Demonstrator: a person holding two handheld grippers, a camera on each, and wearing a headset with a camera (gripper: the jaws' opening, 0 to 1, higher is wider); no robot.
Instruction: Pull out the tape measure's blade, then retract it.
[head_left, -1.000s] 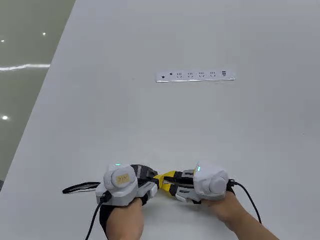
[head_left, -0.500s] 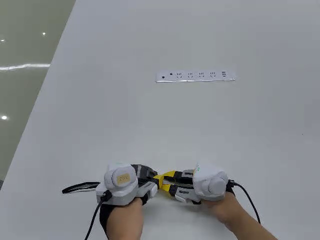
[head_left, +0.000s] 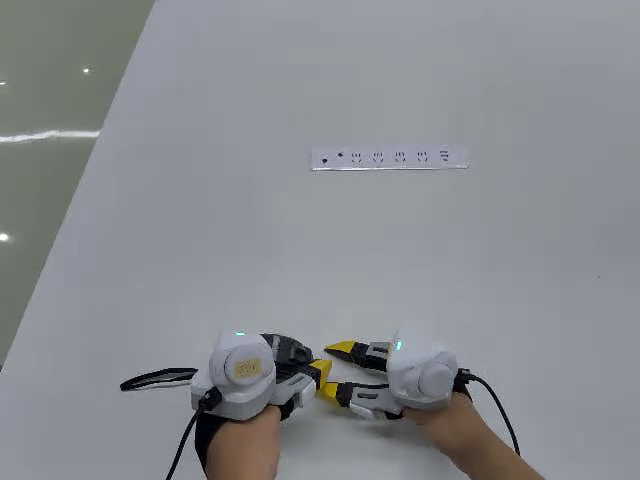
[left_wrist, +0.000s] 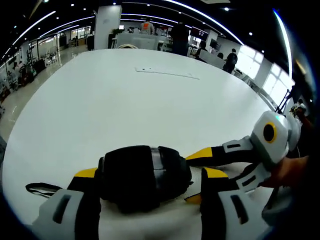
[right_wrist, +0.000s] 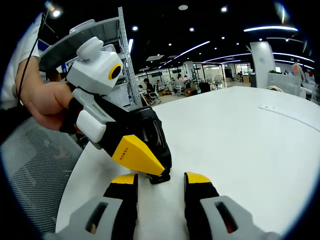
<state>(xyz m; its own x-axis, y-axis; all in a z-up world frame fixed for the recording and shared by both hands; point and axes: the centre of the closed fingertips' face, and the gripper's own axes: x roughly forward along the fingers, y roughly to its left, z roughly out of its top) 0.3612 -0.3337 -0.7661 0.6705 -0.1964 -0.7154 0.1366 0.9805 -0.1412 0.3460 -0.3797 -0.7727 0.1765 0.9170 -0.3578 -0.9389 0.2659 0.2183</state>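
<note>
The black tape measure (right_wrist: 149, 134) is clenched between the jaws of the left tool (left_wrist: 150, 175), low over the white counter (head_left: 250, 200). In the head view its case is largely covered by that tool, and its blade cannot be made out. The right tool (right_wrist: 161, 181) is held released, its yellow-tipped jaws parted just beside the case's corner. A power strip (head_left: 388, 158) is set well beyond. An open office with ceiling light strips is seen behind.
</note>
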